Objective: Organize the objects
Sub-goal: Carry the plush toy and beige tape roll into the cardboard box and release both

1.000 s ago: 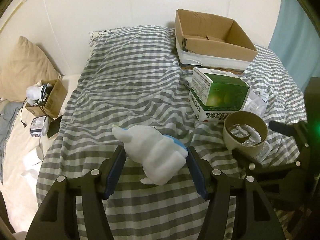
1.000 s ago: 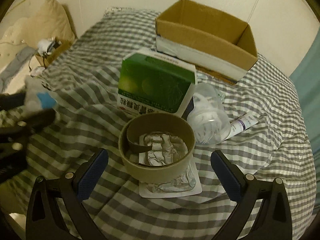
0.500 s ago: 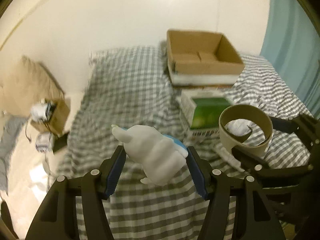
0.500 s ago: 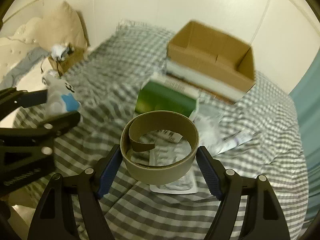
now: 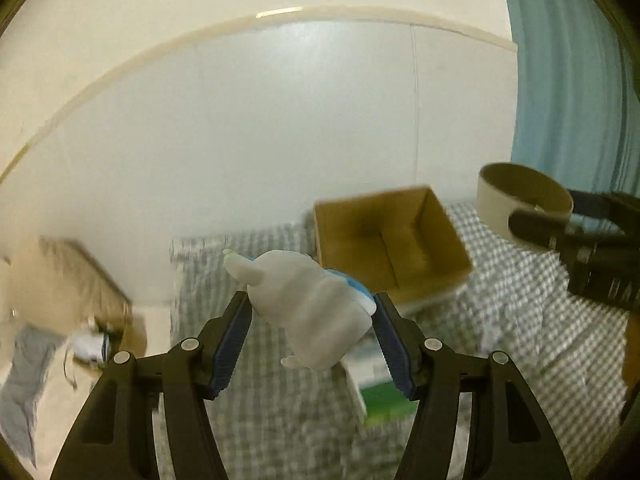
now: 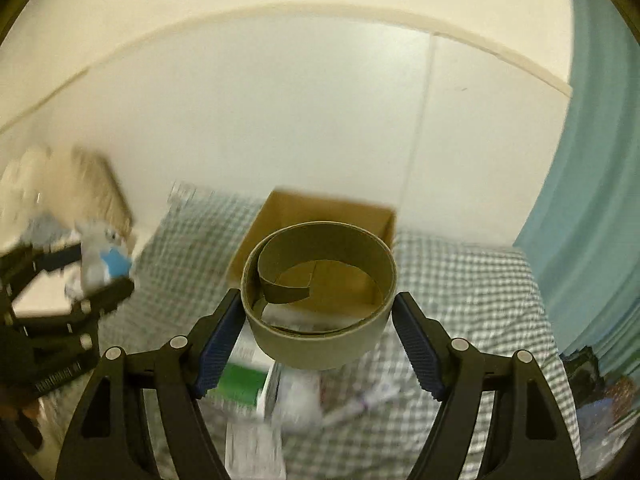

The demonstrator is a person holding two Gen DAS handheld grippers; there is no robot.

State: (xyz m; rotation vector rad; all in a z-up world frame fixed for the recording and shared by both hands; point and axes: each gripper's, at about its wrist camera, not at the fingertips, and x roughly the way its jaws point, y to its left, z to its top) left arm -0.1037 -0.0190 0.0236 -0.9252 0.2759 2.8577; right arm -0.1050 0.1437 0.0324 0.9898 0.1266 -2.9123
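At the far left, beside the bed, a tan pillow (image 5: 68, 280) and a heap of small clutter (image 5: 92, 348) lie on the floor side, blurred and apart from the work. Next comes the left gripper (image 5: 310, 320), its fingers (image 5: 230, 344) closed partway on a white toy figure (image 5: 308, 312) with a blue patch; the blue pads press its two flanks so the figure rides tilted, ears pointing left, clear of the checked bedspread (image 5: 260, 420). Held that high, it looks ready to be carried over something rather than slid along the cloth. Just right of the toy, further back on the bed, sits the open cardboard box (image 5: 388, 244), its mouth facing up, the likely place for gathered things. Below it a green-and-white carton (image 6: 240, 384) and a tube (image 6: 360, 400) lie on the bedspread, blurred. Further right, the right gripper (image 6: 320, 320) has its fingers (image 6: 416, 348) set wide against the outer wall of a brown cardboard ring (image 6: 320, 296), gripping across its diameter so the hoop stays level and open upward, hanging in front of the box. A teal curtain (image 6: 592, 208) closes the right edge.
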